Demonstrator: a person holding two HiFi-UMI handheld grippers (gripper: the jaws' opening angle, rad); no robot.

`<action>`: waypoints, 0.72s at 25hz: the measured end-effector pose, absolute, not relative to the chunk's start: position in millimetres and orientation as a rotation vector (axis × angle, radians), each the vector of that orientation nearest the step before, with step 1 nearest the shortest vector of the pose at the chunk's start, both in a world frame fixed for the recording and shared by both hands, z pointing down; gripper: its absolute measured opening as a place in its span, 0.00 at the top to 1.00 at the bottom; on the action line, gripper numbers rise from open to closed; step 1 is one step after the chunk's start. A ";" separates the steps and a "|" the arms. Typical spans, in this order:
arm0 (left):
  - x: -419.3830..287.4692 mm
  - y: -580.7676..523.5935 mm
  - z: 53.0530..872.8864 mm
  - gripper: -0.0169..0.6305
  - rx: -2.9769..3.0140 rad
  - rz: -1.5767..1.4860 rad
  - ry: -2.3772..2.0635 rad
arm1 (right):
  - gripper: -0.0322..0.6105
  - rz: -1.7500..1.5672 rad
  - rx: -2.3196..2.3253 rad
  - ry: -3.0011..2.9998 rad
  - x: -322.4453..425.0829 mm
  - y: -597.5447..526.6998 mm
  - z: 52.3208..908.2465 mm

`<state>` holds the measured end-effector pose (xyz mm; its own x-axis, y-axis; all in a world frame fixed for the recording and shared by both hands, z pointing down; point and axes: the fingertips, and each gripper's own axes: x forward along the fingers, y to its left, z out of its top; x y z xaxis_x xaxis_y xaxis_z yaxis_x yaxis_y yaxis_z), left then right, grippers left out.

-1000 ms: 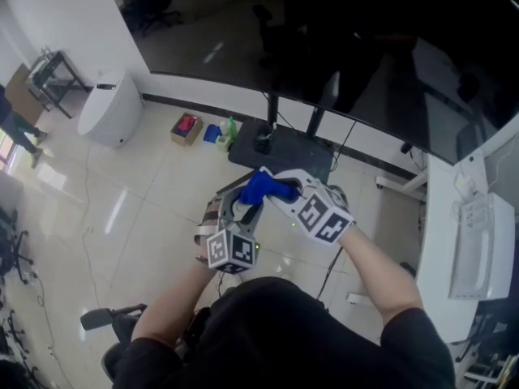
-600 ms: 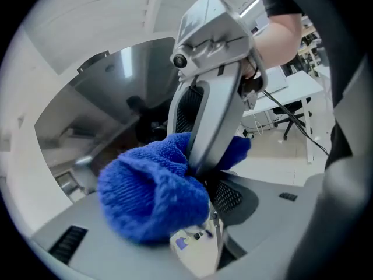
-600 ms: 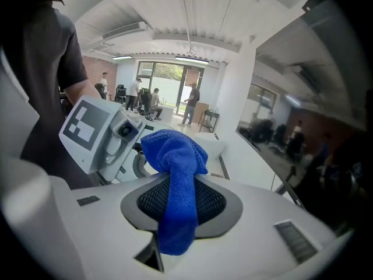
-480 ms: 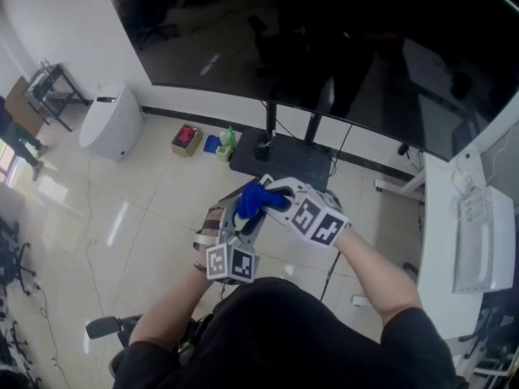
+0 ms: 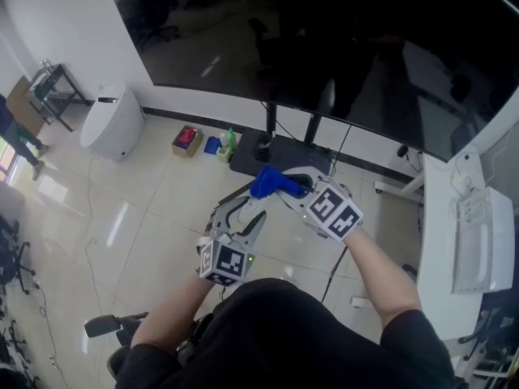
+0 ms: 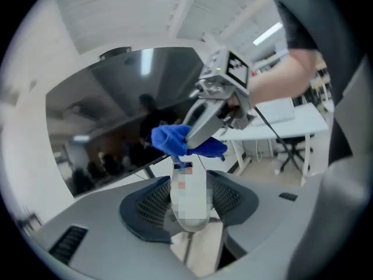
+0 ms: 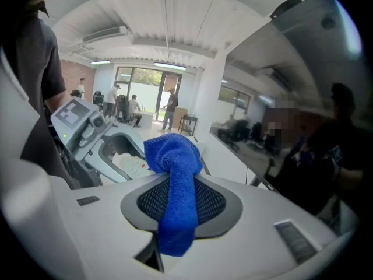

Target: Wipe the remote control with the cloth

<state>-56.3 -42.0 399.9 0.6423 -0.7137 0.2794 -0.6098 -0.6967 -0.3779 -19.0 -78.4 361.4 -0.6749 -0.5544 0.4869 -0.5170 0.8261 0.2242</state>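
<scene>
Both grippers are held up in the air in front of the person. My left gripper (image 5: 242,211) (image 6: 189,206) is shut on a white remote control (image 6: 189,192) (image 5: 248,217), which points away along the jaws. A blue cloth (image 7: 173,185) (image 5: 274,184) (image 6: 173,139) is bunched in my right gripper (image 5: 284,186) (image 7: 179,209), which is shut on it. The cloth's free end touches the far tip of the remote. In the right gripper view the remote (image 7: 132,163) shows behind the cloth, held in the left gripper (image 7: 87,127).
A large dark screen (image 5: 340,47) on a black stand (image 5: 280,148) fills the space ahead. A white bin (image 5: 112,121) and small items (image 5: 203,136) stand on the tiled floor at left. A white desk (image 5: 474,241) runs along the right. A chair base (image 5: 105,324) lies lower left.
The right gripper with the cloth slid down over the remote half a second ago, then moved back up and right to the remote's far tip. The left gripper shifted slightly.
</scene>
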 end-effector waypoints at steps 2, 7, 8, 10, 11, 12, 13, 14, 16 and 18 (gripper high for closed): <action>-64.6 -54.6 389.5 0.67 -2.927 -0.339 1.215 | 0.78 -0.053 0.877 -2.576 -15.0 -76.4 340.1; -84.9 -86.3 374.7 0.67 -3.474 0.602 1.327 | 0.78 0.281 1.102 -2.842 -3.2 -69.9 333.6; -87.3 -88.7 371.9 0.67 -3.514 0.744 1.316 | 0.78 0.352 1.113 -2.865 -4.9 -66.7 341.1; -93.0 -93.0 365.8 0.67 -3.565 1.032 1.291 | 0.78 0.452 1.093 -2.889 -14.7 -58.0 356.3; -95.7 -95.0 363.0 0.67 -3.580 1.190 1.272 | 0.78 0.481 1.073 -2.892 -21.4 -53.3 362.5; -97.5 -96.5 360.6 0.67 -3.590 1.338 1.245 | 0.78 0.500 1.052 -2.892 -28.3 -48.6 367.2; -98.2 -97.3 358.6 0.67 -3.595 1.456 1.215 | 0.78 0.512 1.031 -2.890 -34.9 -44.1 370.3; -97.9 -97.3 357.3 0.67 -3.599 1.538 1.186 | 0.78 0.517 1.010 -2.887 -40.9 -40.4 373.0; -95.2 -95.2 355.4 0.67 -3.611 1.615 1.128 | 0.78 0.517 0.976 -2.883 -49.4 -36.4 379.3; -90.5 -91.4 353.2 0.67 -3.634 1.649 1.057 | 0.78 0.520 0.954 -2.879 -55.2 -34.9 381.9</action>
